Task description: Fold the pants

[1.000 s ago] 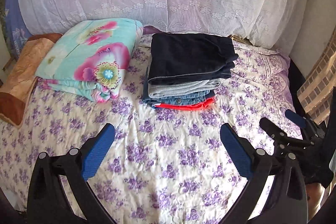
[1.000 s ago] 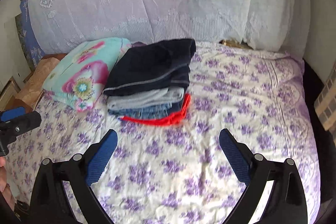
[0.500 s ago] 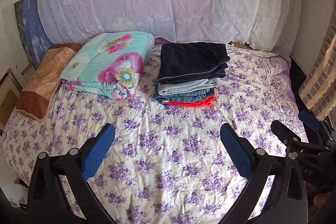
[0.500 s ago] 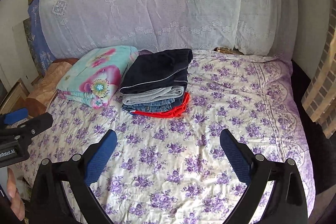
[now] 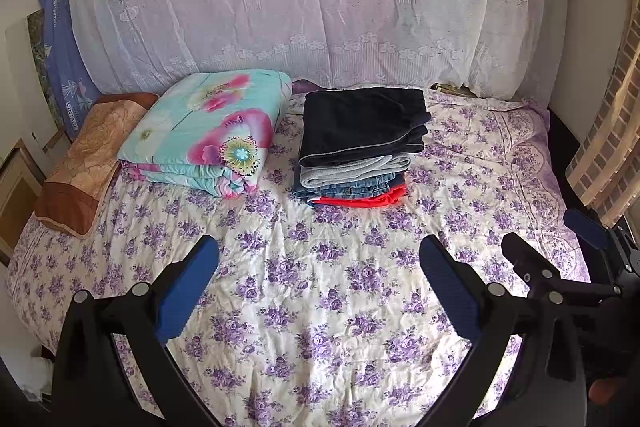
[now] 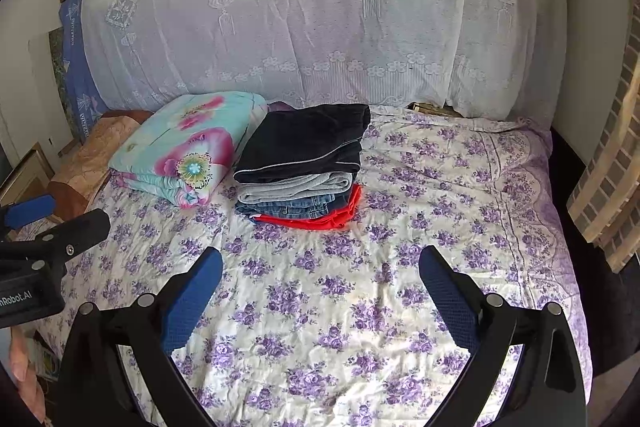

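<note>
Left tongs: jaws wide apart, nothing between them, held above the flowered bedsheet at the near side of the bed. Right tongs: same state, spread and empty, just beside the left pair.

Task item: a stack of folded pants sits on the bed toward the curtained far side. Dark pair on top, grey below, then denim, red-orange at the bottom. Stack is touching neither pair of tongs; it lies well ahead of both, roughly centred for the left pair and slightly left of centre for the right. A folded floral quilt lies just beside the stack on its left; a brown pillow lies further left.

Judgement: every pair in view looks already folded; no loose pants visible on the near bed.

Risks:
- Reaching in to tidy the stack could drag the top dark pair, whose right edge overhangs, and undo its fold.
- Layers are soft and uneven; a sideways nudge may slide the pile toward the quilt.
- Closing on the stack edge could catch several layers at once.
- Jaw tips could snag the wrinkled bedsheet and shift whatever rests on it.
</note>
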A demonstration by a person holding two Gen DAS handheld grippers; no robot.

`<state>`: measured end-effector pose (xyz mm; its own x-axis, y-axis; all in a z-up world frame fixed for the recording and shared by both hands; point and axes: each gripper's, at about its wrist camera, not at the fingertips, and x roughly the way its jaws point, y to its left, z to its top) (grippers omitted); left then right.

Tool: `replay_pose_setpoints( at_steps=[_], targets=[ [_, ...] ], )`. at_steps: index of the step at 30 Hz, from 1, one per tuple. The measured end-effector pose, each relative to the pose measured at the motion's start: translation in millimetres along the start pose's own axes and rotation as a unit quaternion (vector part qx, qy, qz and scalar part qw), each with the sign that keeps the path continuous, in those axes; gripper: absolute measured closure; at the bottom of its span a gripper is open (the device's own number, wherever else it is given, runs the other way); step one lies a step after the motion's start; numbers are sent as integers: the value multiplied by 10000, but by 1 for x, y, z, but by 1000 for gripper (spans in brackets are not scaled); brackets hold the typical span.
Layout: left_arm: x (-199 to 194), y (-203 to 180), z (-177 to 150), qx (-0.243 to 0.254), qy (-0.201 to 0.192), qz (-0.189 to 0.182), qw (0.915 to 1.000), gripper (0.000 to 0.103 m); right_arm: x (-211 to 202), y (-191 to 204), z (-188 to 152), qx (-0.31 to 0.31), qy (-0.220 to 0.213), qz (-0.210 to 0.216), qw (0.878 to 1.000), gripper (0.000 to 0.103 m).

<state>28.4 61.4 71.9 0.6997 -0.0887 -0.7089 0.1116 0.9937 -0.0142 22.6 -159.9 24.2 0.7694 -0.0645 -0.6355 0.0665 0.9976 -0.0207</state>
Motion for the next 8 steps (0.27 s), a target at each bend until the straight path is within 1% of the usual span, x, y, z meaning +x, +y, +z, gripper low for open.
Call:
replay_pose_setpoints(
  at_steps=[8],
  targets=[
    [0, 3, 2, -182, 54, 26, 9998, 5, 3, -1, 2, 13, 11, 4, 10000, 4]
  ],
)
